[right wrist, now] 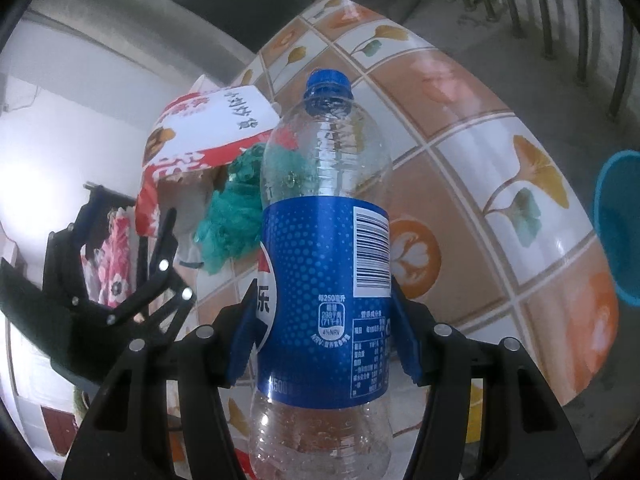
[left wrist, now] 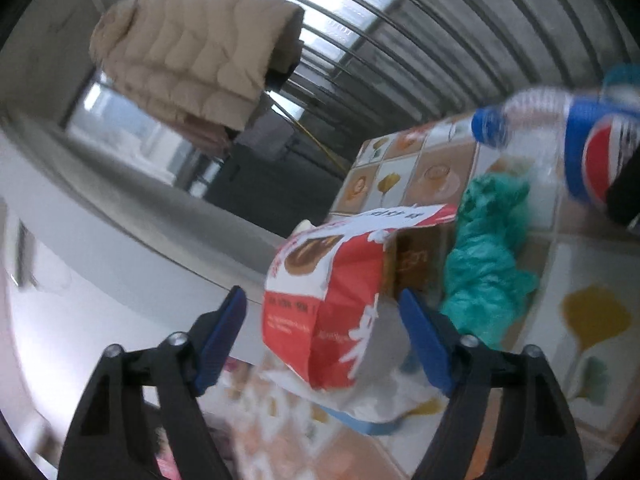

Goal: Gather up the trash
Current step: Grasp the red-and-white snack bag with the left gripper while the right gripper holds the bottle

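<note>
Surface: table covered with a tiled-pattern cloth (right wrist: 460,168), orange and white squares with leaf prints; railing bars (left wrist: 400,40) and a beige puffer jacket (left wrist: 192,68) hung behind it.
Right gripper (right wrist: 324,320): blue pads were clamped on both sides of the label of an empty Pepsi bottle (right wrist: 324,240); bottle ran straight ahead along the fingers, cap (right wrist: 328,84) at the far end, base near the camera. It looked lifted off the cloth.
Left gripper (left wrist: 324,312): fingers stood spread wide, nothing clamped. A torn red-and-white snack bag (left wrist: 324,292) sat between the fingers, closer to the right pad; contact could not be told through the blur.
Other trash: crumpled teal plastic bag (left wrist: 484,256) lay just beyond the right finger of the left gripper, beside the snack bag. In the right wrist view it sat ahead and left of the held bottle.
Bin: teal tub (right wrist: 620,228) showed at the far right of the right fingers, off the table edge; probably the drop point, not confirmed.
Done: bottle picked, judging by the grip.
Left: bottle not yet dropped; snack bag not yet gripped; teal bag untouched.
Progress: early, roughly one of three visible items in hand, none visibly binned.
</note>
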The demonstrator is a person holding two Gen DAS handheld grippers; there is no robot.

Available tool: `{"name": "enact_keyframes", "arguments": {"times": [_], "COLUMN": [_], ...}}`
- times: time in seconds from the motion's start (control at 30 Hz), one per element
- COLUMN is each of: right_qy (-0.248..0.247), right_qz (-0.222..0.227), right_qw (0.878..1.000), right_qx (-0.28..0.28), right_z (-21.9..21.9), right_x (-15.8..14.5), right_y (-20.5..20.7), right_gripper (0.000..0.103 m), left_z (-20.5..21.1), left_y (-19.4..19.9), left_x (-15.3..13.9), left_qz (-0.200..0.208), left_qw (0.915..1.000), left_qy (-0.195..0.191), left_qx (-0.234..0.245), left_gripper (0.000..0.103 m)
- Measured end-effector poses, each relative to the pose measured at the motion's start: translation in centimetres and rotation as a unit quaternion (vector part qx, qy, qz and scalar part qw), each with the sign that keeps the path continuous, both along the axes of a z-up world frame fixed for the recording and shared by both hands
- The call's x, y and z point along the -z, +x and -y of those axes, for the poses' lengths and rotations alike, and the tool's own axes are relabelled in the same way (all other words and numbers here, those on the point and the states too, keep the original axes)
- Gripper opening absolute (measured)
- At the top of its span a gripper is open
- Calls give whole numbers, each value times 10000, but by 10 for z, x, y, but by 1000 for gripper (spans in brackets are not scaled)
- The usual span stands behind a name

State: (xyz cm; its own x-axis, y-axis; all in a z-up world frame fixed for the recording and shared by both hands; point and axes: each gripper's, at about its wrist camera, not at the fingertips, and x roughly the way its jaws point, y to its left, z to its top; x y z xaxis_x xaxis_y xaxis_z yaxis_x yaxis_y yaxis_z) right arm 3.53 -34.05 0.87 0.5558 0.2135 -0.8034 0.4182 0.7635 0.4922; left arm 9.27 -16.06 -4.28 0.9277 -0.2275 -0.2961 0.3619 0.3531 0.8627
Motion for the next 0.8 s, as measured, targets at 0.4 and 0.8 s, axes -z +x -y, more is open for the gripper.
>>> {"name": "enact_keyframes", "arguments": {"times": [0.4, 0.8], "right_qy": [142, 194], "right_qz": [209, 771], "right_qw": [9997, 9968], "right_qx": [33, 23], "right_z": [-1, 11], "right_x": [4, -21], "right_y": [-16, -59], "right_gripper": [55, 55], "left_z": [11, -4], "left_y": [-3, -24], "left_x": [-1, -55], "left_qz": [424, 1164], "left_qw": [9984, 9930], "left_qy": [335, -106], "left_qx": [163, 138], "left_gripper": [13, 1]}}
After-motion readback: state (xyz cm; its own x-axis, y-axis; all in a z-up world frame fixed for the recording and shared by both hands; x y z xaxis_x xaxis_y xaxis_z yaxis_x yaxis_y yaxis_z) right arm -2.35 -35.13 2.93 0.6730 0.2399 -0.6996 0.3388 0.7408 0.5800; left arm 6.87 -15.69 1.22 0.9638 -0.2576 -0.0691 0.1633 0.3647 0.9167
